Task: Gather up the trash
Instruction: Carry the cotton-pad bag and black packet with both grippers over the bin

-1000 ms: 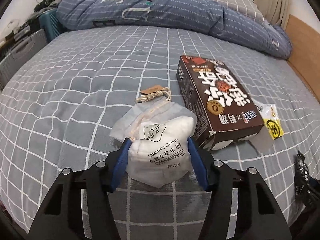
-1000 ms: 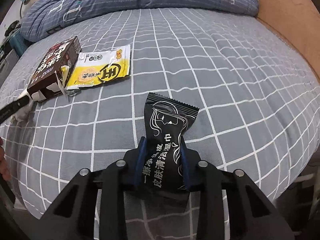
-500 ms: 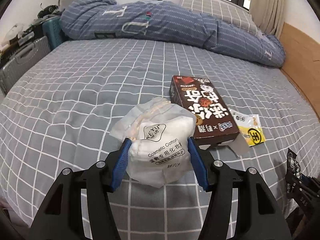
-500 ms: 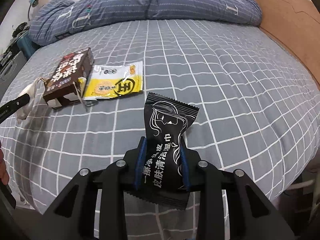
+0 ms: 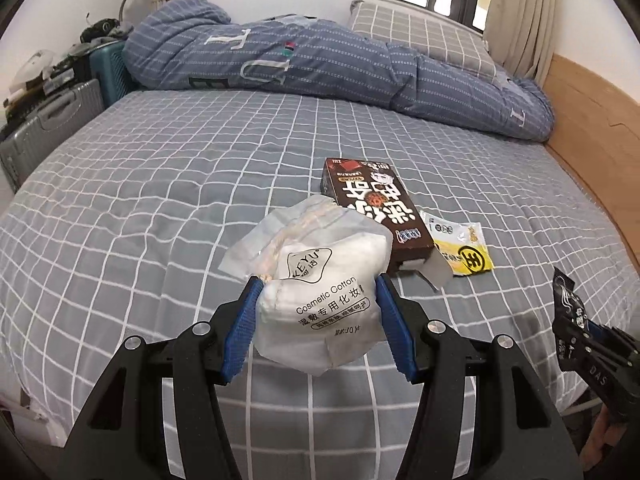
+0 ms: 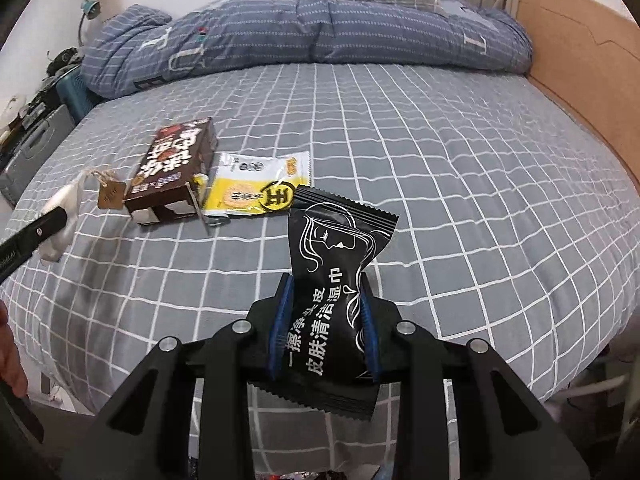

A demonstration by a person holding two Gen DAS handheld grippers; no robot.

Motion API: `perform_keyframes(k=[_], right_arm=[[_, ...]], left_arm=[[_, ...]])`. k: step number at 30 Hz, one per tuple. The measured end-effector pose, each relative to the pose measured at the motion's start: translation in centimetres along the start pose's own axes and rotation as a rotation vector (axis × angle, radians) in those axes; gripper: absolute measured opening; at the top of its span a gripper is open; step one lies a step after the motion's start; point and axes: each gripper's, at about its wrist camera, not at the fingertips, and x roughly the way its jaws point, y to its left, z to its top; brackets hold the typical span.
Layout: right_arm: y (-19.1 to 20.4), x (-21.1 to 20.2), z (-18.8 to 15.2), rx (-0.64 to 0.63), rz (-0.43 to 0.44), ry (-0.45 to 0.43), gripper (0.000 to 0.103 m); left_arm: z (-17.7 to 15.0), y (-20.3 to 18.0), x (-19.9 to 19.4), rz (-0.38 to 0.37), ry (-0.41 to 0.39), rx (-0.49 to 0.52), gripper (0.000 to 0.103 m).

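Left gripper [image 5: 318,320] is clamped on a white cotton-pad pouch [image 5: 320,296], held clear above the checked bed [image 5: 160,184]. On the bed at about one o'clock from it lies a brown carton [image 5: 376,212], with a yellow sachet [image 5: 460,246] just beside it, possibly touching; the view is unclear. Right gripper [image 6: 324,328] is closed on a black wipe packet [image 6: 332,280], raised off the bed.
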Motion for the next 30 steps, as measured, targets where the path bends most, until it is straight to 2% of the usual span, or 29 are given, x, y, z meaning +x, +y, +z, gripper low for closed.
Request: perform_keyframes(k=[15,30], right_arm=[[0.7,-2.5,-1.5,-0.046,0.009,-0.037,0.03],[1.0,-7.2,-3.9,-0.073,0.025,-0.091,0.03]], left_arm=[[-2.5,-1.0,-3.9,-0.015,-0.025,0.007,0.057],[-5.5,-2.8,-6.8,-0.049,-0.025,0.041,0.057]])
